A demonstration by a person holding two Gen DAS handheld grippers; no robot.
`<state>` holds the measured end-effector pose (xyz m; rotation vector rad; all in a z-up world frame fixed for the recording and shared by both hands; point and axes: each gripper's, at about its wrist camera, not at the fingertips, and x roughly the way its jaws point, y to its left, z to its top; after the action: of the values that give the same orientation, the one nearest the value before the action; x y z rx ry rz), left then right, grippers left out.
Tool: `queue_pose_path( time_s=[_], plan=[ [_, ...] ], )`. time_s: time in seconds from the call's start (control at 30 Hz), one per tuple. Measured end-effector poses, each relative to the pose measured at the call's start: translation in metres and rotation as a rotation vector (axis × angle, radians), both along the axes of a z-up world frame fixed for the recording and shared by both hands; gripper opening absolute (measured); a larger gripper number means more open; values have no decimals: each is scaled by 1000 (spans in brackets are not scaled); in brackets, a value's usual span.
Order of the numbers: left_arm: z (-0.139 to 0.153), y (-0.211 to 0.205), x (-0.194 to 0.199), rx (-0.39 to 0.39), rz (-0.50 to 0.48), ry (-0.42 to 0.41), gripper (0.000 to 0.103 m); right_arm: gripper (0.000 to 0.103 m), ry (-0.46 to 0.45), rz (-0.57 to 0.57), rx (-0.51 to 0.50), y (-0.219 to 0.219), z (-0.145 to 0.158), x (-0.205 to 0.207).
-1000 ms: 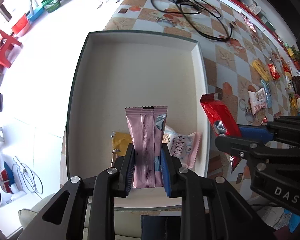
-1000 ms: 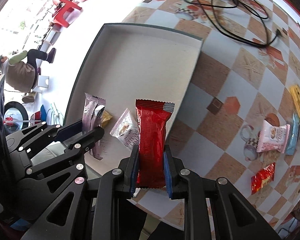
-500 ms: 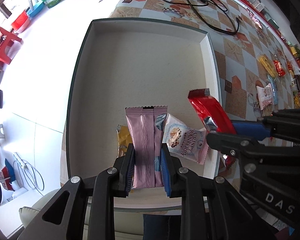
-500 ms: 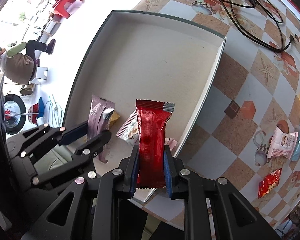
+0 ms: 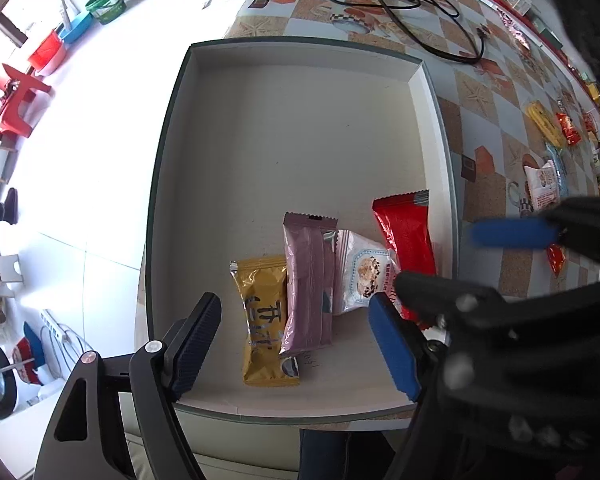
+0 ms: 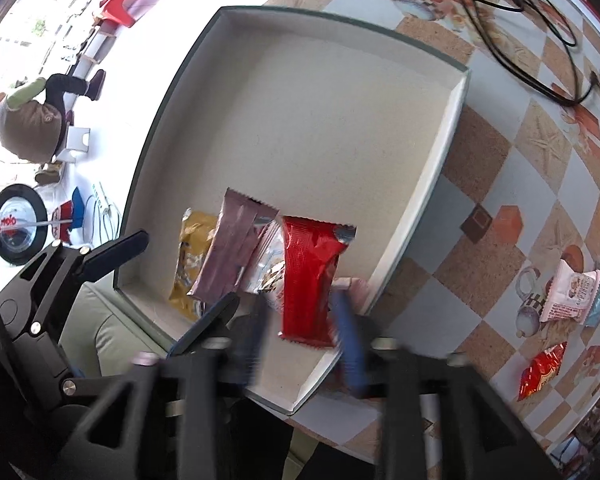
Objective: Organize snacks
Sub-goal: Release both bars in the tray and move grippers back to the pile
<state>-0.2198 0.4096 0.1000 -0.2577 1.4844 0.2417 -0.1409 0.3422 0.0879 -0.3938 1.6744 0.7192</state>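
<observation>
A shallow white box (image 5: 300,152) sits at the table's near corner; it also shows in the right wrist view (image 6: 320,120). In its near part lie a yellow packet (image 5: 266,320), a pink bar packet (image 5: 306,280), a white-pink packet (image 5: 360,276) and a red packet (image 5: 406,240). The right wrist view shows the yellow packet (image 6: 192,256), the pink bar (image 6: 232,248) and the red packet (image 6: 308,276). My left gripper (image 5: 296,344) is open and empty, just behind the pink bar. My right gripper (image 6: 300,340) is open, blurred, just behind the red packet.
More snack packets lie on the patterned tablecloth at the right: a white-pink one (image 6: 572,292), a small red one (image 6: 540,368), a yellow one (image 5: 544,124). A black cable (image 5: 400,4) lies beyond the box. The table edge and floor are to the left.
Both grippers have opened. The pink bar now lies in the box between the yellow and white-pink packets, and the red packet lies at the box's right side. Both grippers have drawn back.
</observation>
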Motion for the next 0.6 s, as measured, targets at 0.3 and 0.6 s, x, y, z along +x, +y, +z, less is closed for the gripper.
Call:
queue_pose_path(
  time_s=[0.3, 0.6],
  plan=[
    [7, -8, 12, 24, -14, -7, 79, 103, -35, -73, -13, -32, 6, 16],
    [15, -43, 35, 38, -115, -13, 80, 103, -28, -259, -94, -103, -7, 37]
  ],
)
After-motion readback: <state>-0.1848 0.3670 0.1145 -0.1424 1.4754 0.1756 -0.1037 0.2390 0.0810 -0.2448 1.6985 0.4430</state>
